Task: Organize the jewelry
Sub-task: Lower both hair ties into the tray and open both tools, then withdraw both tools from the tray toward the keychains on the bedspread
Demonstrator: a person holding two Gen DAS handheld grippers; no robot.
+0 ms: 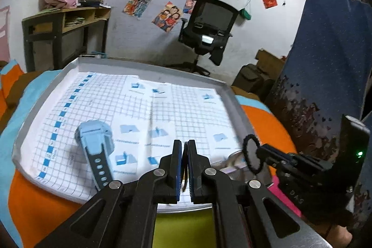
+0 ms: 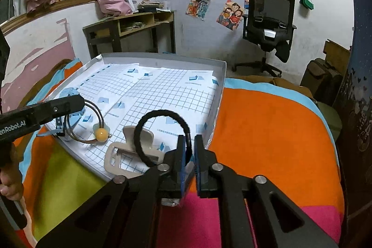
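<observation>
A grey tray (image 1: pixel 151 65) lined with grid paper lies on the bed. A blue watch (image 1: pixel 95 143) rests on its near left part. My left gripper (image 1: pixel 184 147) is shut over the tray's near edge; the right wrist view shows it (image 2: pixel 74 108) holding a thin metal hoop with a yellow bead (image 2: pixel 101 133) just above the paper. My right gripper (image 2: pixel 189 143) is shut on a black hair tie (image 2: pixel 162 136), held upright over the tray's near right corner. A beige claw clip (image 2: pixel 130 148) lies in the tray (image 2: pixel 162 56) behind the tie. The watch (image 2: pixel 69 93) is mostly hidden there.
The tray sits on a bedspread (image 2: pixel 267 131) of orange, blue, pink and green patches. A black office chair (image 2: pixel 269 22) and a wooden desk (image 2: pixel 130 31) stand by the far wall. A dark blue panel (image 1: pixel 330 62) rises at the right. A hand (image 2: pixel 9 187) grips the left tool.
</observation>
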